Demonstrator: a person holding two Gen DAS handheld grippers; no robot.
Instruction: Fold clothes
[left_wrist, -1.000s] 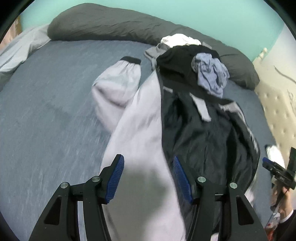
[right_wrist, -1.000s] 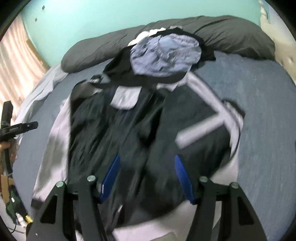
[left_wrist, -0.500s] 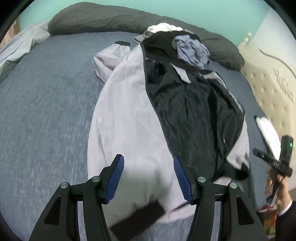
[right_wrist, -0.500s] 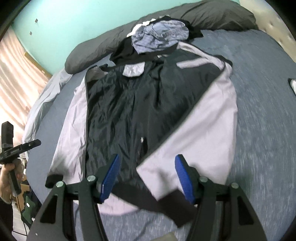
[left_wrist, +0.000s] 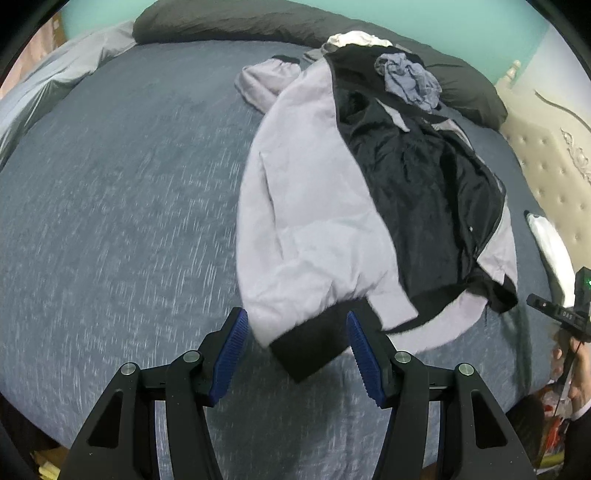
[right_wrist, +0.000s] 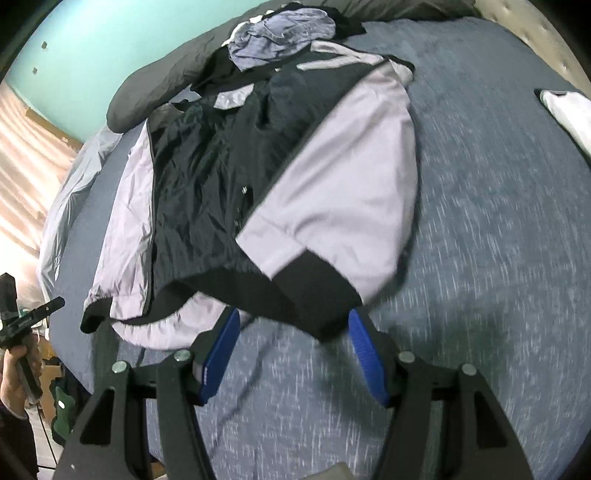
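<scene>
White lettering on right tool (left_wrist: 565, 314), too small to read.

Left gripper (left_wrist: 293, 334) jaws spread wide, blue pads (left_wrist: 229, 354) apart, nothing clamped, pointed forward and down. Right gripper (right_wrist: 293, 338) same: jaws wide, blue pads (right_wrist: 367, 354) apart, holding nothing. Each hand seen in opposite view: right hand (left_wrist: 574, 365), left hand (right_wrist: 16, 373), both gripping handles.

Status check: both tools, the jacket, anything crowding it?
Left tool open, right tool open, both empty. Jacket lying open on bed, black lining up, unfolded. Clothes pile resting on its collar end.
</scene>
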